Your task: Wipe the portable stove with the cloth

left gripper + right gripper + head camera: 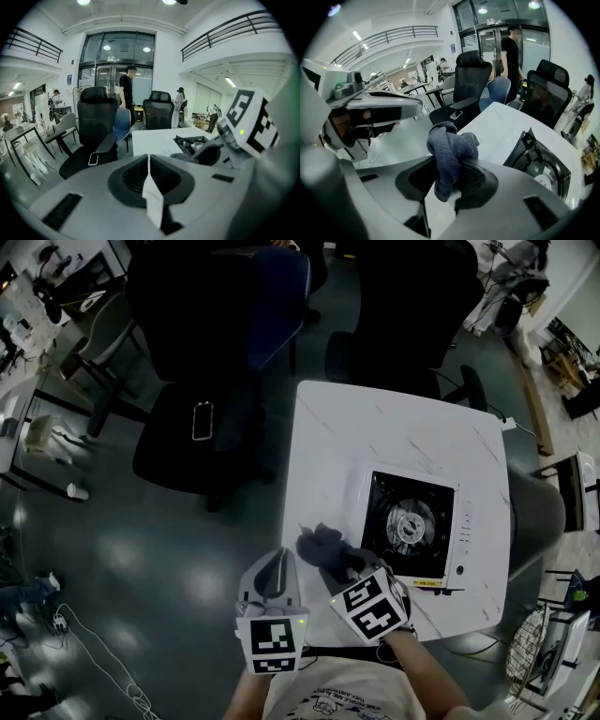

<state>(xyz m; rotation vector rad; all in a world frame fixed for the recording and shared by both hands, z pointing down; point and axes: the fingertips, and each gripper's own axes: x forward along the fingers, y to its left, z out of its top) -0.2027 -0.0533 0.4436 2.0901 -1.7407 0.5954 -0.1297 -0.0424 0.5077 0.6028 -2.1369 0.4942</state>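
While my right gripper (451,183) pinches the grey cloth (451,149), my left gripper (149,169) is closed on nothing.
I hold the cloth bunched between the right jaws over the white table (375,427), near its front-left edge and just beside the portable stove (411,526); I cannot tell if it touches the tabletop. The stove sits flat on the table's right half. My left gripper is off the table's edge, beside the right one.

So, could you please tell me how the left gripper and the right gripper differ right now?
The left gripper is shut on nothing; the right gripper is shut on the grey cloth. The left sits at the table edge; the right is nearer the stove. Both are shut, side by side.
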